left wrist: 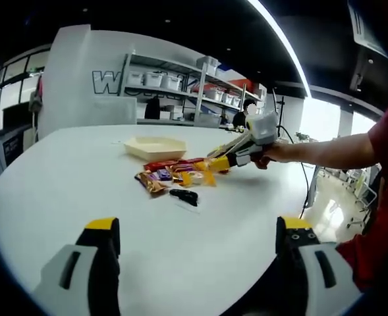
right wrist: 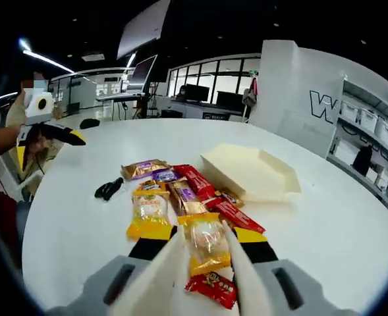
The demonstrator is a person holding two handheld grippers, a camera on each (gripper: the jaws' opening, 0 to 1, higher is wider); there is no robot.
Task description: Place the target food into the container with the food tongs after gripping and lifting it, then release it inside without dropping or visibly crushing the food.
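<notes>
My right gripper point(right wrist: 205, 241) is shut on cream food tongs point(right wrist: 236, 280), whose two arms run forward along both sides of a yellow-orange snack packet point(right wrist: 207, 245). I cannot tell whether the packet is off the table. The packet is at the near edge of a pile of wrapped snacks point(right wrist: 180, 191). Beyond the pile sits the cream tray container point(right wrist: 249, 172), empty. In the left gripper view the right gripper point(left wrist: 221, 162) reaches in from the right with the tongs point(left wrist: 232, 145) over the snacks point(left wrist: 170, 174), in front of the tray point(left wrist: 155, 147). My left gripper point(left wrist: 198, 227) is open above bare table.
A small black object point(left wrist: 184, 195) lies just in front of the pile, on the round white table point(left wrist: 62, 191). A person's arm and red sleeve point(left wrist: 385, 138) extend from the right. Shelves with bins point(left wrist: 174, 82) stand behind the table. The left gripper point(right wrist: 49, 133) shows at the table's far left edge.
</notes>
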